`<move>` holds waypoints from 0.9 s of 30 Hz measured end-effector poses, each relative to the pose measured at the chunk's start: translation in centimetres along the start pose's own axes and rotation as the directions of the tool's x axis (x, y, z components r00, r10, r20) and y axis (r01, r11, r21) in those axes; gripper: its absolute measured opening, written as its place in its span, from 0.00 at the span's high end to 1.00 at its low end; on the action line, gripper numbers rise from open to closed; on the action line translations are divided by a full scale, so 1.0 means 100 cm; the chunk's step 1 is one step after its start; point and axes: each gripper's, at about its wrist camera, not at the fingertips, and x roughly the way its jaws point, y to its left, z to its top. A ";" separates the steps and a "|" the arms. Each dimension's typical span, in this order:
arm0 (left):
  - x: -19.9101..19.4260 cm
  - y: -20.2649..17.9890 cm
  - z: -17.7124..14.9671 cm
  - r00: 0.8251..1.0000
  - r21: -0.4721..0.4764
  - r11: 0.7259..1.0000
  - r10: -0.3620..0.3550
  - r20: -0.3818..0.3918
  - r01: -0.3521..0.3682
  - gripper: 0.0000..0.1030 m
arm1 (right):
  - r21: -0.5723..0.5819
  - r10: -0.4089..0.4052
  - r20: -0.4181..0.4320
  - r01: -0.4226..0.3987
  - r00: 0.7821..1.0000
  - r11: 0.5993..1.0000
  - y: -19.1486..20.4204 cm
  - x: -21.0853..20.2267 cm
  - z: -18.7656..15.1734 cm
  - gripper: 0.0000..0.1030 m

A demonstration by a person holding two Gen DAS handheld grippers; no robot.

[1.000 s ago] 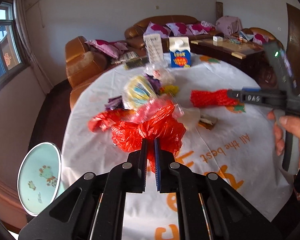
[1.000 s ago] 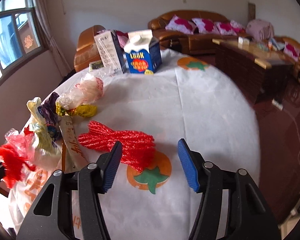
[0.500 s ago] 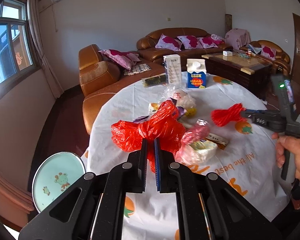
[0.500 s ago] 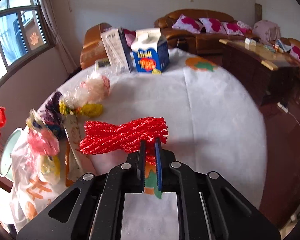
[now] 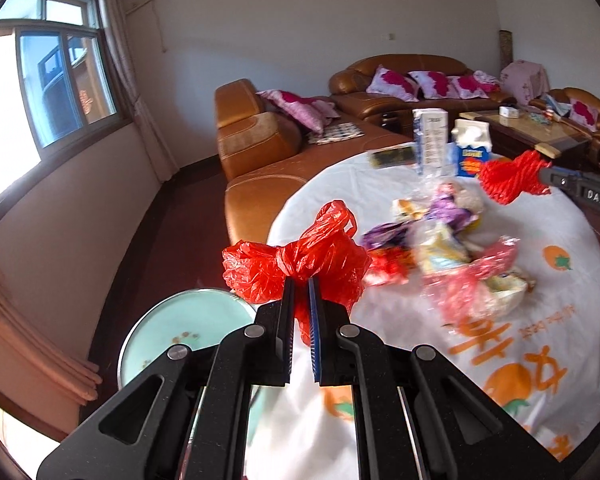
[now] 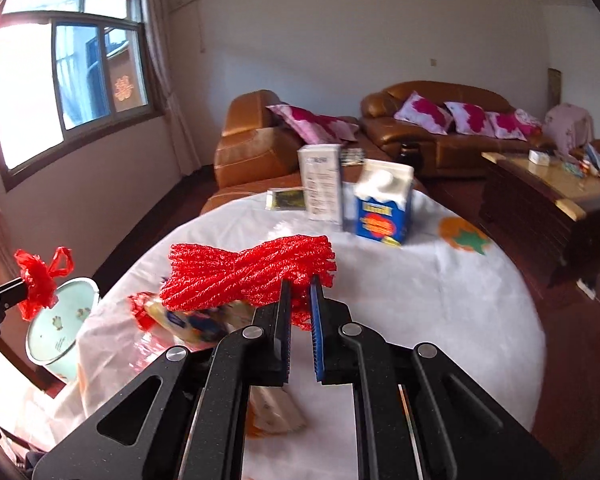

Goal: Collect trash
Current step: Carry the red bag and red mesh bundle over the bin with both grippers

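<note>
Left hand-held gripper (image 5: 299, 294) clamped on red plastic bag (image 5: 300, 264), lifted, mint bin (image 5: 180, 328) just below-left. Right hand-held gripper (image 6: 300, 292) clamped on red mesh net (image 6: 244, 276), above table (image 6: 440, 300), farther from bin.

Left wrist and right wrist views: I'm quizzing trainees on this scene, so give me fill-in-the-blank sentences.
1. The left hand-held gripper is shut on a red plastic ____.
2. The right hand-held gripper is shut on a red mesh ____.
3. The blue milk carton stands on the ____.
4. Beside the table stands a pale green ____.

Missing words: bag; net; table; bin.
</note>
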 end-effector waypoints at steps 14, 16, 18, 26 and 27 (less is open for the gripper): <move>0.025 0.094 -0.037 0.979 -0.094 0.978 0.174 -0.108 -0.184 0.94 | -0.223 0.185 -0.047 -0.191 0.982 0.956 0.138 0.064 0.027 0.91; 0.027 0.105 -0.043 0.972 -0.097 0.972 0.202 -0.117 -0.214 0.94 | -0.243 0.205 -0.060 -0.214 0.977 0.946 0.153 0.075 0.026 0.91; 0.028 0.112 -0.047 0.967 -0.103 0.967 0.220 -0.127 -0.233 0.94 | -0.273 0.220 -0.069 -0.231 0.973 0.934 0.168 0.085 0.024 0.91; 0.034 0.135 -0.063 0.950 -0.110 0.953 0.263 -0.169 -0.283 0.94 | -0.334 0.270 -0.108 -0.291 0.957 0.897 0.210 0.113 0.017 0.91; 0.035 0.137 -0.064 0.947 -0.110 0.951 0.269 -0.174 -0.290 0.94 | -0.341 0.276 -0.110 -0.297 0.955 0.892 0.214 0.114 0.016 0.91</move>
